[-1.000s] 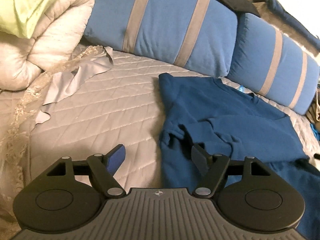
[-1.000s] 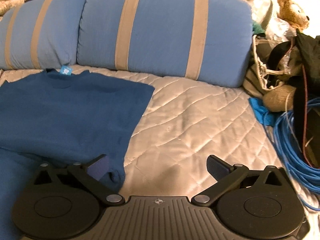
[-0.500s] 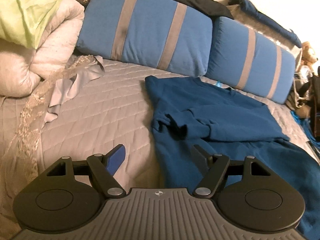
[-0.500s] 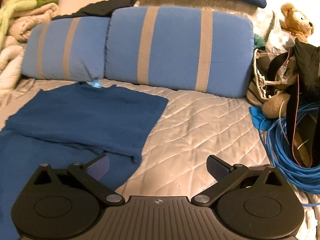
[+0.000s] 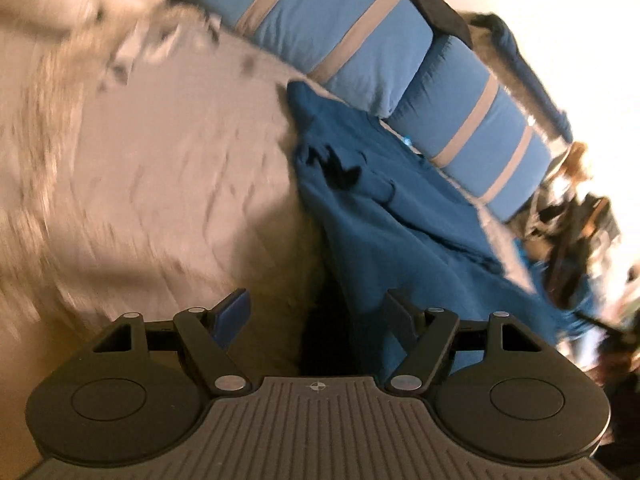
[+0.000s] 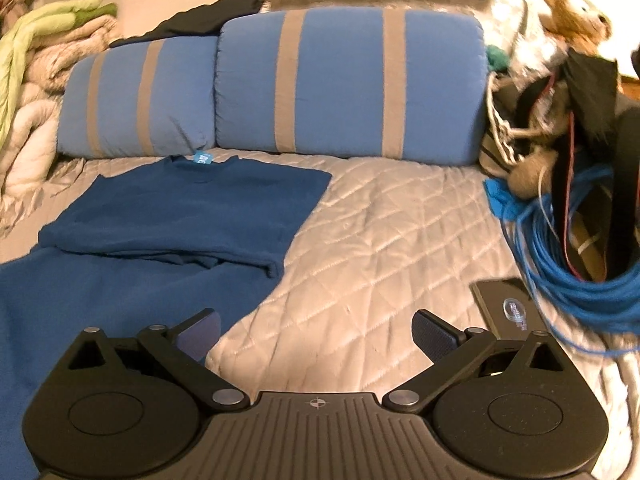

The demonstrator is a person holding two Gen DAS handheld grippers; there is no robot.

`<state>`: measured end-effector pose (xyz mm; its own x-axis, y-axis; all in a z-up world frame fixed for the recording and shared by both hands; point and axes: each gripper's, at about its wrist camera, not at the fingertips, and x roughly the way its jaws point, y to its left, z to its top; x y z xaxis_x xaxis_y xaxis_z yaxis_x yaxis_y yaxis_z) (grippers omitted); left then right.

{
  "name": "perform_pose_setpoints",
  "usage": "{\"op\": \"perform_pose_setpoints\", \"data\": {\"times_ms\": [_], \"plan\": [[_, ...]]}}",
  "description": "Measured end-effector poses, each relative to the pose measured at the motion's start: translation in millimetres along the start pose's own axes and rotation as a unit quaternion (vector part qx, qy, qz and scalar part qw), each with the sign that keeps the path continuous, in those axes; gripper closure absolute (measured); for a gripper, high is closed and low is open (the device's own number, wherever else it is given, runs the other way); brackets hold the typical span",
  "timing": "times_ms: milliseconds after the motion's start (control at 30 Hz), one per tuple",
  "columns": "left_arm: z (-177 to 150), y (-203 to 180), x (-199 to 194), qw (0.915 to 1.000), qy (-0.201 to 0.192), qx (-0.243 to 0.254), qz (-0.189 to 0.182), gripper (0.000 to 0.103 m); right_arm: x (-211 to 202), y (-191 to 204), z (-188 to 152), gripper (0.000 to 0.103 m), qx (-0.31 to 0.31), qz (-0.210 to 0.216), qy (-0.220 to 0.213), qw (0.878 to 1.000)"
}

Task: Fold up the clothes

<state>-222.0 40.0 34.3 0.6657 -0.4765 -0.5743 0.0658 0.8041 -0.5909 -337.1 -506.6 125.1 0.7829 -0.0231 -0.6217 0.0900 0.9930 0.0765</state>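
A dark blue shirt (image 6: 188,204) lies on the grey quilted bed (image 6: 384,240), its sleeves folded in over the body and its collar tag toward the pillows. In the left wrist view the shirt (image 5: 400,216) runs diagonally; that view is blurred and tilted. My left gripper (image 5: 318,312) is open and empty, above the shirt's left edge near its lower part. My right gripper (image 6: 316,334) is open and empty, above the shirt's lower right edge, with its left finger over the cloth.
Two blue pillows with tan stripes (image 6: 348,80) line the back of the bed. Folded blankets (image 6: 28,80) are piled at the left. A teddy bear (image 6: 576,12), bags, a coil of blue cable (image 6: 568,264) and a dark phone (image 6: 508,308) crowd the right side.
Both grippers have drawn back from the shirt, so more of it shows. The left wrist view has swung and rolled to one side and is blurred. Both grippers stayed open.
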Motion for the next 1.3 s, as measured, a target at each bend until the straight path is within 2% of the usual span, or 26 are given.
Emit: {"op": "perform_pose_setpoints", "data": {"times_ms": [133,333,400,467,633,667,700,767,867,1000,1167,1300], "plan": [[-17.9,10.8,5.4,0.997,0.021,-0.049,-0.057,0.032,-5.4,-5.1,-8.6,0.001,0.021,0.004,0.003,1.0],[-34.6,12.2,13.4,0.9872,0.045,-0.09,-0.124,0.033,-10.3,-8.9,-19.6,0.002,0.052,0.02,0.004,0.998],[-36.0,9.4,15.4,0.9845,0.051,-0.092,-0.14,0.04,-12.1,-8.3,-22.9,0.002,0.057,0.026,0.004,0.998],[-37.4,5.5,15.1,0.9847,0.052,-0.088,-0.141,0.042,-14.1,-6.8,-25.7,0.002,0.058,0.036,0.006,0.998],[-38.5,4.7,10.9,0.9857,0.05,-0.089,-0.134,0.056,-17.5,-5.6,-36.4,0.002,0.064,0.066,0.018,0.996],[-38.8,4.9,9.4,0.9851,0.049,-0.09,-0.138,0.058,-17.8,-6.1,-39.1,0.002,0.069,0.076,0.022,0.995],[-39.2,5.2,7.8,0.9843,0.048,-0.091,-0.144,0.065,-18.2,-6.6,-41.8,0.002,0.073,0.086,0.027,0.993],[-39.9,5.7,3.6,0.9816,0.044,-0.095,-0.159,0.066,-17.7,-8.9,-49.1,0.002,0.09,0.119,0.039,0.988],[-42.9,6.9,2.6,0.979,0.047,-0.097,-0.173,0.066,-14.2,-12.5,-63.4,0.003,0.123,0.183,0.063,0.973],[-46.0,11.1,5.6,0.9758,0.052,-0.109,-0.182,0.067,-6.2,-12.6,-85.3,0.007,0.166,0.256,0.088,0.948],[-47.5,13.1,5.8,0.9741,0.059,-0.116,-0.185,0.067,8.6,-13.9,-113.4,0.016,0.23,0.323,0.103,0.912],[-50.3,13.2,3.9,0.9737,0.057,-0.122,-0.184,0.067,19.2,-13.1,-128.1,0.028,0.274,0.36,0.103,0.886]]}}
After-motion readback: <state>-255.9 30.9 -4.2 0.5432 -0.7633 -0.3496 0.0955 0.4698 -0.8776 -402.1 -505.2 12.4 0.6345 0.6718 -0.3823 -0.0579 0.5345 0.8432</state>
